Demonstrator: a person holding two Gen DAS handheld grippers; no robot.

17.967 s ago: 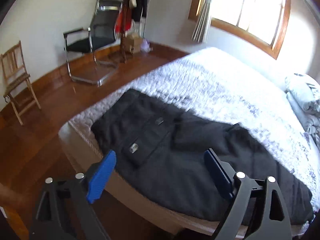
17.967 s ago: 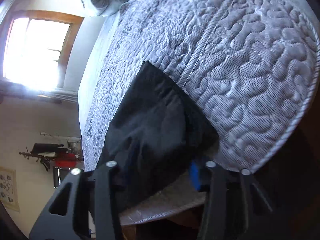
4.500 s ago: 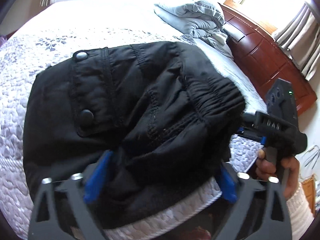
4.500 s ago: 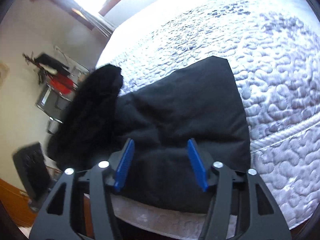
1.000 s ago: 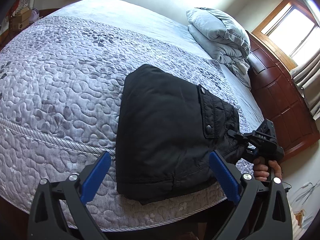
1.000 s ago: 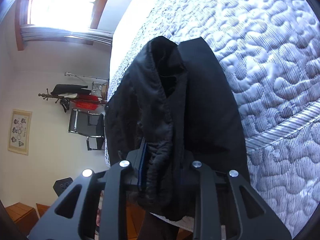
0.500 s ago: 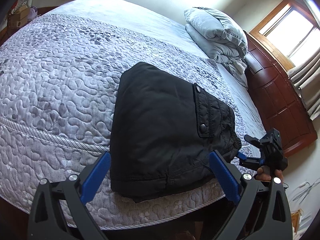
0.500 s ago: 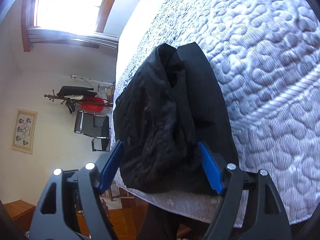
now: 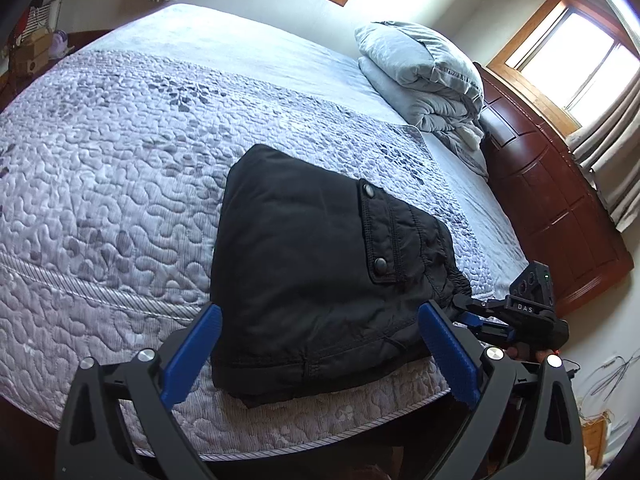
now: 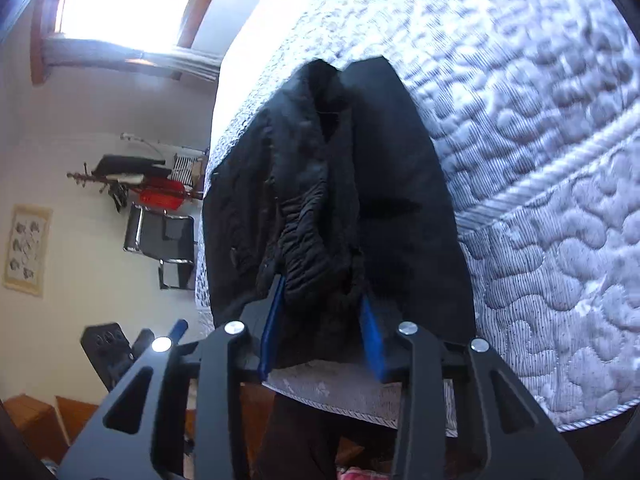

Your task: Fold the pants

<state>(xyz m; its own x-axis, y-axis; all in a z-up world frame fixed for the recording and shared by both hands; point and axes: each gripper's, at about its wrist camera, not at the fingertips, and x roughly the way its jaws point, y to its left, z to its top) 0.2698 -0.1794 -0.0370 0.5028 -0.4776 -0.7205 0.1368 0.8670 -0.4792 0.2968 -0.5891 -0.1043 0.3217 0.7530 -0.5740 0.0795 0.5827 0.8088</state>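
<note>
The black pants (image 9: 316,264) lie folded into a thick bundle near the front edge of the bed, pocket flap with two snaps facing up. My left gripper (image 9: 320,356) is open and empty, held just in front of the bundle's near edge. My right gripper (image 9: 476,312) shows at the bundle's right end in the left wrist view. In the right wrist view the right gripper (image 10: 322,320) has its blue pads closed against the elastic waistband of the pants (image 10: 320,208).
The quilted grey bedspread (image 9: 100,184) covers the bed. A folded grey duvet (image 9: 420,68) lies at the head end by a dark wooden headboard (image 9: 556,208). A black chair (image 10: 160,240) and a coat rack (image 10: 132,184) stand by the wall.
My right gripper, open half a second ago, has closed in on the waistband end of the bundle. My left gripper stays open and has barely moved.
</note>
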